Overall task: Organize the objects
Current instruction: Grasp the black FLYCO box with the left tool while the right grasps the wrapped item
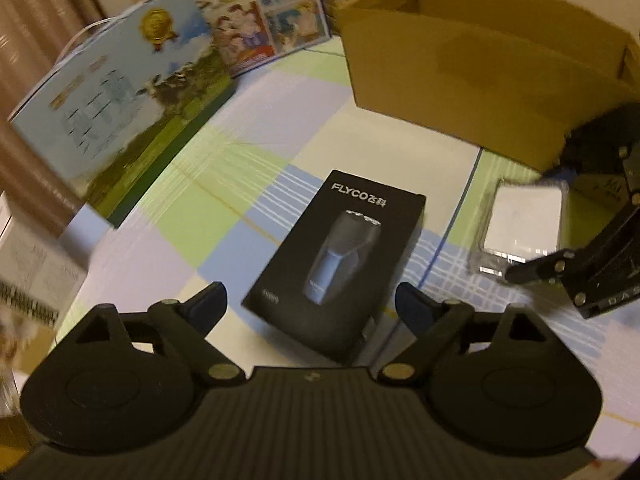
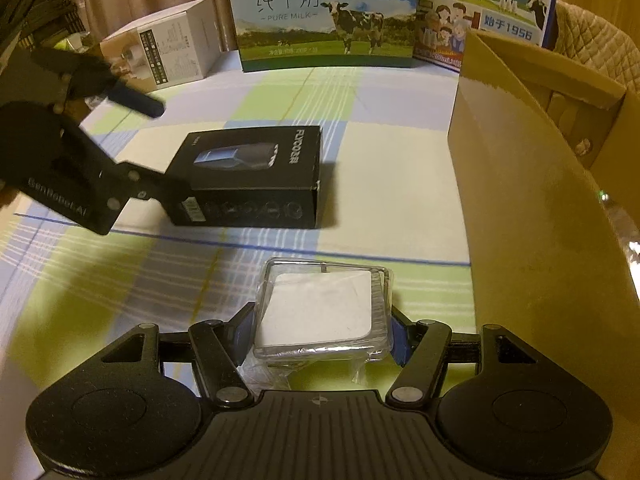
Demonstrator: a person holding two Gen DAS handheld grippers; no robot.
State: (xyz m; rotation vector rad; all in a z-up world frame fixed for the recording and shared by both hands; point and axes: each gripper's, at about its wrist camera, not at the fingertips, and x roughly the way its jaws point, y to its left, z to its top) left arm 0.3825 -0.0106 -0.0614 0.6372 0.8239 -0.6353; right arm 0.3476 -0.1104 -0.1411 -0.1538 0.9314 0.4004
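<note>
A black FLYCO shaver box (image 1: 336, 256) lies flat on the checked tablecloth; it also shows in the right wrist view (image 2: 256, 176). My left gripper (image 1: 310, 306) is open, with its fingers on either side of the box's near end, not closed on it. My right gripper (image 2: 320, 334) is shut on a clear plastic case with a white insert (image 2: 324, 312), which also shows in the left wrist view (image 1: 520, 224). An open brown cardboard box (image 1: 480, 64) stands just right of the case (image 2: 540, 208).
Two milk cartons (image 2: 324, 16) (image 2: 484, 8) stand along the table's far edge. A white carton (image 2: 168, 52) sits at the far left. A quilted chair back (image 2: 592, 36) rises behind the cardboard box. The tablecloth (image 2: 380, 160) is open between the objects.
</note>
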